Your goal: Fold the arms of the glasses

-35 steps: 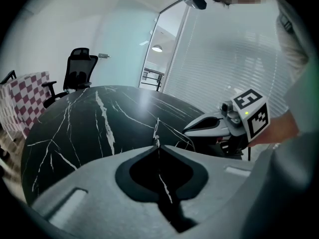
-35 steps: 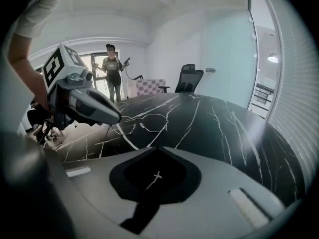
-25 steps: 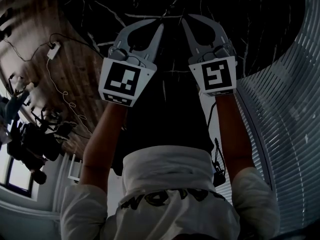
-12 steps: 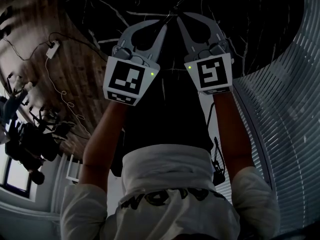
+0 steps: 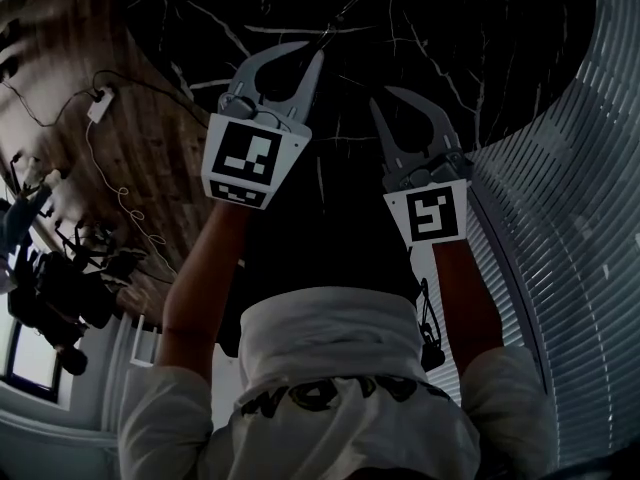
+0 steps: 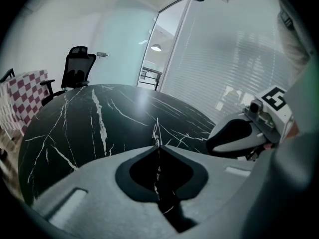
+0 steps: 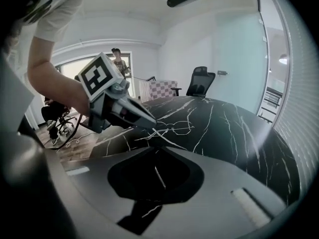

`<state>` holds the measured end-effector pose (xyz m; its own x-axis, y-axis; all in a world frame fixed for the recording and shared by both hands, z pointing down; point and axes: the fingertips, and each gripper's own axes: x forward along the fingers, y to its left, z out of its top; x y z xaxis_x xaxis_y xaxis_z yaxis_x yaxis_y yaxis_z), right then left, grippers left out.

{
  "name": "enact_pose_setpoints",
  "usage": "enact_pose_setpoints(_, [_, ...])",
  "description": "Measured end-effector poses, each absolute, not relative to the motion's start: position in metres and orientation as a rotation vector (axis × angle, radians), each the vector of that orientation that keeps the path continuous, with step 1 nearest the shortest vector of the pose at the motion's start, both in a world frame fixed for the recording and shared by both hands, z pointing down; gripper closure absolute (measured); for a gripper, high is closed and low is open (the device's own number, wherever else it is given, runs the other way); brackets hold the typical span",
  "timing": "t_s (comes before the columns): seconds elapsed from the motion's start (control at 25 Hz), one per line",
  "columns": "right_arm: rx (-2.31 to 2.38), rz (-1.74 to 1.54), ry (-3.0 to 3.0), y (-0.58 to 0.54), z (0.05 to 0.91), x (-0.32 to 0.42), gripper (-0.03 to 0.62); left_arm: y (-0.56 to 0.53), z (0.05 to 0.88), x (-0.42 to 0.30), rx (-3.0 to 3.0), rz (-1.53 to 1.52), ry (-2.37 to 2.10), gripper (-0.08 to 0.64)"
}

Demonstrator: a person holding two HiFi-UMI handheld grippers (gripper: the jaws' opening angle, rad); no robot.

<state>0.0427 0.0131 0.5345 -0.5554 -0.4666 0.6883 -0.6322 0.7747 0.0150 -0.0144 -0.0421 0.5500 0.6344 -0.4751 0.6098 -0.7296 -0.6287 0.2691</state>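
Thin wire-frame glasses [image 7: 166, 131] hang just above the black marble table [image 5: 450, 48]. My left gripper [image 5: 318, 53] is shut on them at its tips, and a fine wire [image 6: 156, 131] sticks out past its jaws in the left gripper view. In the right gripper view the left gripper [image 7: 153, 125] holds the frame in front of me. My right gripper [image 5: 380, 103] sits lower and to the right, apart from the glasses. Its jaws are opening by a narrow gap, with nothing between them. The glasses are very faint in the dark head view.
A black office chair [image 6: 77, 68] and a checkered seat [image 6: 27, 91] stand beyond the round table's far edge. Slatted blinds [image 5: 560, 218] run along the right. A cable [image 5: 120, 168] trails over the wooden floor at the left. A person [image 7: 118, 59] stands in the background.
My right gripper has let go of the glasses and drawn back toward the person, down and right in the head view. My left gripper has stayed in place, still shut on them.
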Motion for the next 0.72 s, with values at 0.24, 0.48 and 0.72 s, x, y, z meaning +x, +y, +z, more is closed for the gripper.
enact_pose_setpoints(0.24, [0.867,0.291,-2.219,0.022,0.551,0.041,0.488,-0.042,0.551,-0.013,2.35,0.677,-0.945,0.553])
enact_pose_setpoints(0.48, [0.939,0.264,-2.145,0.005,0.569,0.054,0.485,-0.041,0.551,-0.013,2.342,0.678,-0.941,0.554])
enact_pose_setpoints(0.72, [1.02,0.25,-2.137,-0.019,0.57,0.061,0.485,-0.039,0.552,-0.011,2.34,0.672,-0.924,0.554])
